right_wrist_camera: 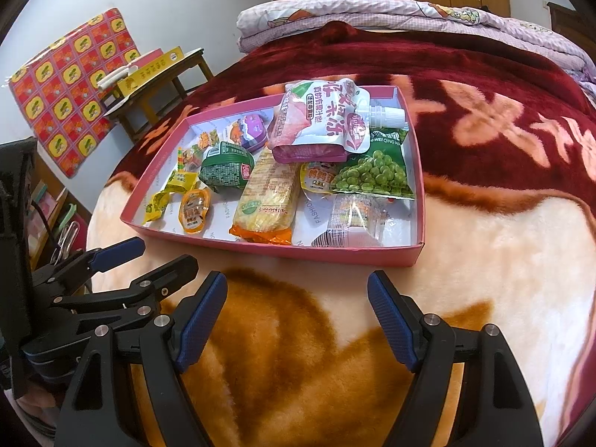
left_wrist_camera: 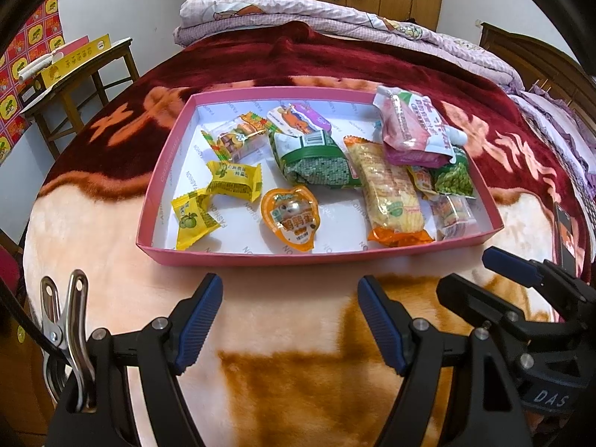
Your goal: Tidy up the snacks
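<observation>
Spread over a bed, a plush blanket (left_wrist_camera: pixel 283 335) in cream, orange and dark red carries a shallow pink box (left_wrist_camera: pixel 316 259) with a white floor, and all the snacks lie inside it. By the box's left wall sit two yellow candies (left_wrist_camera: pixel 208 201), touching each other, with a clear pack (left_wrist_camera: pixel 234 138) of small sweets behind them. Close to the front edge, left of middle, rests an orange jelly cup (left_wrist_camera: pixel 292 219). A green bag (left_wrist_camera: pixel 316 164) lies near the centre, and a purple-lidded cup (left_wrist_camera: pixel 301 119) sits just behind it toward the back wall. A long cracker pack (left_wrist_camera: pixel 391 193) runs from the middle to the front edge. On the right side a pink spouted pouch (right_wrist_camera: pixel 320 126) lies on top of a pea bag (right_wrist_camera: pixel 376 171), and a clear packet (right_wrist_camera: pixel 354 219) sits in the front right corner. Both tools hover over the blanket short of the box's front edge: the left gripper (left_wrist_camera: pixel 290 326) has its blue pads wide apart with nothing between them, and the right gripper (right_wrist_camera: pixel 298 320) is likewise spread and empty. A wooden stool (left_wrist_camera: pixel 85 78) holding a yellow carton stands beyond the bed's left edge.
</observation>
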`<action>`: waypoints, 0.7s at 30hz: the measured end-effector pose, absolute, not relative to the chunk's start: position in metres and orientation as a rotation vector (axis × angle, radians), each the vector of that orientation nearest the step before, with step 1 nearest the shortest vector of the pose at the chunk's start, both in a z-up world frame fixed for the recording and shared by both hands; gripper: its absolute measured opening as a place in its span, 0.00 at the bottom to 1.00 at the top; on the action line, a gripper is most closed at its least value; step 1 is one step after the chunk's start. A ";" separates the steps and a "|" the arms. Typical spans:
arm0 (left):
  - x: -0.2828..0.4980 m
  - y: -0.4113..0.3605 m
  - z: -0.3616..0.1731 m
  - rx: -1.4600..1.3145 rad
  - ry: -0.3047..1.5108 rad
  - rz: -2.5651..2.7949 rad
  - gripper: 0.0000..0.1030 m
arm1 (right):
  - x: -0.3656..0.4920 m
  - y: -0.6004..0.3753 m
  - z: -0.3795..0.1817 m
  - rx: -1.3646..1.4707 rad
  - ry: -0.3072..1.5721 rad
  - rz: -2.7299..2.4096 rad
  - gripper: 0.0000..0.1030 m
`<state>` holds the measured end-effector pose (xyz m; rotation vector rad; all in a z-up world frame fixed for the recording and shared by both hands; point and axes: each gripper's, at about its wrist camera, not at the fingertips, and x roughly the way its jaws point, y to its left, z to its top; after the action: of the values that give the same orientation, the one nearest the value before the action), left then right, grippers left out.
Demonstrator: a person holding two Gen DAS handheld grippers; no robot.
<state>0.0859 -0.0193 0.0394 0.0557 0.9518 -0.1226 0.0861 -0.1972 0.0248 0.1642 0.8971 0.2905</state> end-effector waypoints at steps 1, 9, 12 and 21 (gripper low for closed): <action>0.087 -0.020 0.039 0.057 0.953 -0.121 0.77 | 0.086 -0.197 0.025 0.165 0.898 0.290 0.77; 0.087 -0.021 0.038 0.061 0.954 -0.117 0.77 | 0.086 -0.197 0.025 0.166 0.898 0.290 0.77; 0.087 -0.020 0.038 0.062 0.955 -0.116 0.77 | 0.085 -0.197 0.025 0.165 0.898 0.290 0.77; 0.087 -0.021 0.038 0.063 0.957 -0.115 0.77 | 0.085 -0.197 0.025 0.165 0.898 0.290 0.77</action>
<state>0.0875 -0.0212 0.0381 0.0630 0.9571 -0.1146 0.0852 -0.1966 0.0248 0.1653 0.8984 0.2898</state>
